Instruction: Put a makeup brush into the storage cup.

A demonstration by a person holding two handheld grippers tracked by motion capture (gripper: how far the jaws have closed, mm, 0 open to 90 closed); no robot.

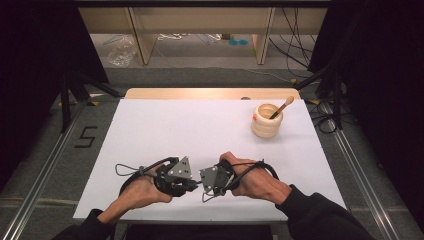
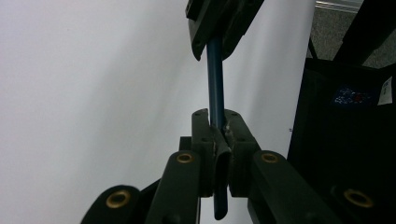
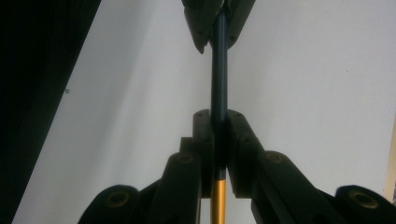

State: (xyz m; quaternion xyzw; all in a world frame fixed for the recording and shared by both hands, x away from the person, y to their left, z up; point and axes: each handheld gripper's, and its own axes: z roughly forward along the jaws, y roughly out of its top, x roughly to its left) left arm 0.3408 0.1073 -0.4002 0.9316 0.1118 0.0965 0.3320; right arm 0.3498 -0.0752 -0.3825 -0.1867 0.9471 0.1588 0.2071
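Observation:
A thin dark blue pen (image 2: 215, 79) spans the short gap between my two grippers, low over the white table near its front edge. My left gripper (image 2: 218, 122) is shut on one end, where a dark clip-like tip sticks out behind the jaws. My right gripper (image 3: 218, 119) is shut on the other end of the pen (image 3: 220, 70), and a gold section (image 3: 218, 200) shows behind its jaws. In the high view the left gripper (image 1: 191, 186) and right gripper (image 1: 204, 184) face each other, nearly tip to tip, each held in a hand.
A cream ribbed pot (image 1: 266, 124) stands at the back right of the white table (image 1: 165, 130) with a wooden-handled tool (image 1: 283, 107) leaning in it. A black frame and floor cables lie beyond the right edge.

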